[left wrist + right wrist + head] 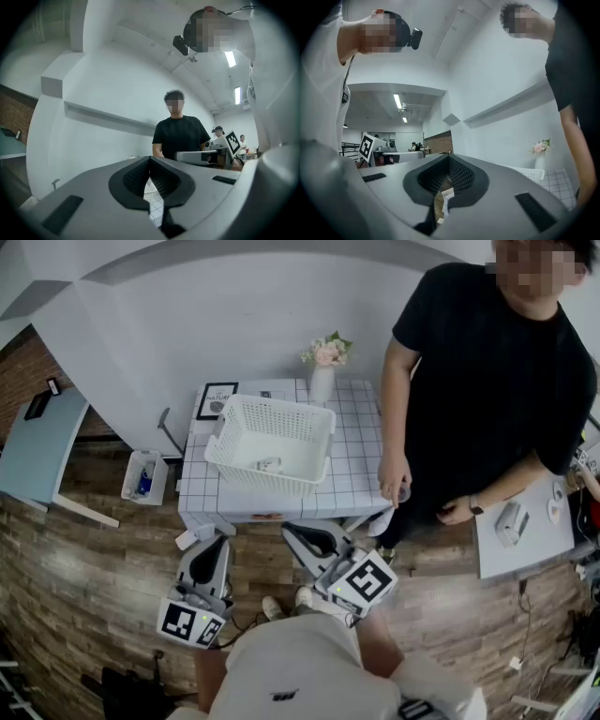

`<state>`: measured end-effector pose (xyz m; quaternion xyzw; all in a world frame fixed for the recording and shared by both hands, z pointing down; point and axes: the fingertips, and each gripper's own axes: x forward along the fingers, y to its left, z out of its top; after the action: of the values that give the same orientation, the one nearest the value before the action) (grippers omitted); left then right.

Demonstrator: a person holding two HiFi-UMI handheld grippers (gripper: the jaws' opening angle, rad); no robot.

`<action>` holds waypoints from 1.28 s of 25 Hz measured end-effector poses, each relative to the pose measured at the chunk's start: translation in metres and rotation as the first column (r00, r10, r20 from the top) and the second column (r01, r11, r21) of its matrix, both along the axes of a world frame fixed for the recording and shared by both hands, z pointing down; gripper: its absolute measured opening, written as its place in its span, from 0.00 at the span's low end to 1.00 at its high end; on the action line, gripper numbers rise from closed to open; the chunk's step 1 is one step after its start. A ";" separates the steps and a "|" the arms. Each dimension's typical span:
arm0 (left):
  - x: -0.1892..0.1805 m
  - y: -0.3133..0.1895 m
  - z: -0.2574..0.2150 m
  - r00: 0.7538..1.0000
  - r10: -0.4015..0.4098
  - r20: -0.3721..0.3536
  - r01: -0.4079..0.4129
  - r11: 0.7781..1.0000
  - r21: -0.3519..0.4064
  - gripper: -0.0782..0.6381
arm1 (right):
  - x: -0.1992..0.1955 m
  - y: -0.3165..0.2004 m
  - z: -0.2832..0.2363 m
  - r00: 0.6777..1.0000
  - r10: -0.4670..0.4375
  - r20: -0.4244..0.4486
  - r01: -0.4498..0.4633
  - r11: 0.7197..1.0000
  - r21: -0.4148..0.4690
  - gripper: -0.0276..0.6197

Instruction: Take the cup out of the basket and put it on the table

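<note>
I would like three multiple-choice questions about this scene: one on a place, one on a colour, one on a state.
1. Where does the vase stand?
A. on the floor
B. on the table, beyond the basket
C. inside the basket

2. What colour is the basket?
A. white
B. blue
C. black

3. How are the jaws of the left gripper?
A. wide apart
B. shut on a cup
C. together, with nothing between

Answers:
1 B: the vase is on the tiled top, by the far edge.
2 A: its lattice walls are white.
3 C: the left gripper view shows the pads meeting, empty.
</note>
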<state>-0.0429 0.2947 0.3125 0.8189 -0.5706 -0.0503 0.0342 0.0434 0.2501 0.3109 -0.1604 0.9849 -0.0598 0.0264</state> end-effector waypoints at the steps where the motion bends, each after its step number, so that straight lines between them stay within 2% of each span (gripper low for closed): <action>1: 0.002 -0.002 0.001 1.000 0.000 0.002 0.000 1.000 0.001 0.12 | 0.002 -0.003 0.000 1.000 0.001 0.004 -0.001 1.000 0.005 0.06; 11: 0.026 -0.015 0.001 0.999 -0.022 0.036 0.022 1.000 -0.003 0.12 | 0.022 -0.019 0.004 1.000 -0.012 0.022 0.012 1.000 0.005 0.06; 16: 0.026 -0.017 0.004 0.998 -0.048 0.045 0.049 0.999 -0.017 0.12 | 0.025 -0.025 0.007 0.999 -0.015 0.033 0.015 1.000 0.003 0.06; 20: 0.026 -0.027 0.004 0.998 -0.040 0.051 0.041 0.999 -0.017 0.12 | 0.024 -0.033 0.011 1.000 0.002 0.027 -0.002 1.000 -0.001 0.06; 26: 0.014 -0.053 0.005 0.997 -0.010 0.070 0.010 1.000 0.001 0.12 | 0.007 -0.053 0.019 1.000 0.027 0.011 -0.027 1.000 -0.009 0.06; 32: -0.017 -0.090 0.018 0.997 0.037 0.063 -0.037 0.999 -0.001 0.12 | -0.023 -0.089 0.027 0.997 0.074 -0.004 -0.074 0.997 -0.012 0.06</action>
<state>-0.0596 0.2051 0.3302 0.8305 -0.5562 -0.0238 0.0169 0.0207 0.1614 0.3374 -0.1972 0.9779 -0.0647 0.0256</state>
